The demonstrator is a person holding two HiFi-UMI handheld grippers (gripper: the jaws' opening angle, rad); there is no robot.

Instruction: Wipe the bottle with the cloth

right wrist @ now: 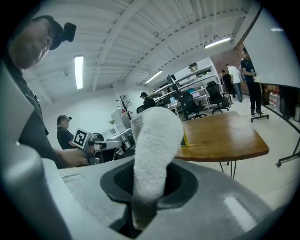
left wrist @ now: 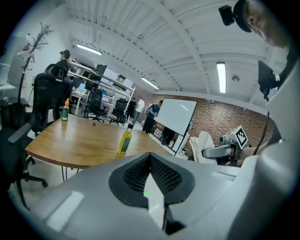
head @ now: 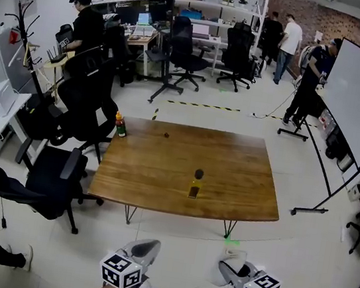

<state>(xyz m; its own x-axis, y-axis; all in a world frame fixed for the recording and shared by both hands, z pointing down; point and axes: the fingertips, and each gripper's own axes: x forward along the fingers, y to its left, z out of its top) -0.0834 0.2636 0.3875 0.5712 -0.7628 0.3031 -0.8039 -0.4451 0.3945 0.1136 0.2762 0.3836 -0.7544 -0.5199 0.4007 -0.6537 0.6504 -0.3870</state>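
Bottle (head: 194,188) stood untouched on worktop (head: 163,164).
Left gripper (left wrist: 151,164) fingers were closed, empty; right gripper (right wrist: 146,192) fingers clamped cloth (right wrist: 157,136), which mostly hid bottle there.

A bottle (head: 194,188) stands on the counter (head: 242,176) near its front edge, a second bottle (head: 121,125) at its far-left corner, chairs (head: 54,178) to its left.

The yellow, dark-capped bottle (head: 195,185) stood upright on the table (head: 149,169) near its front edge. The fluffy white cloth (right wrist: 152,145) stuck up, pinched in the right gripper (right wrist: 148,187).
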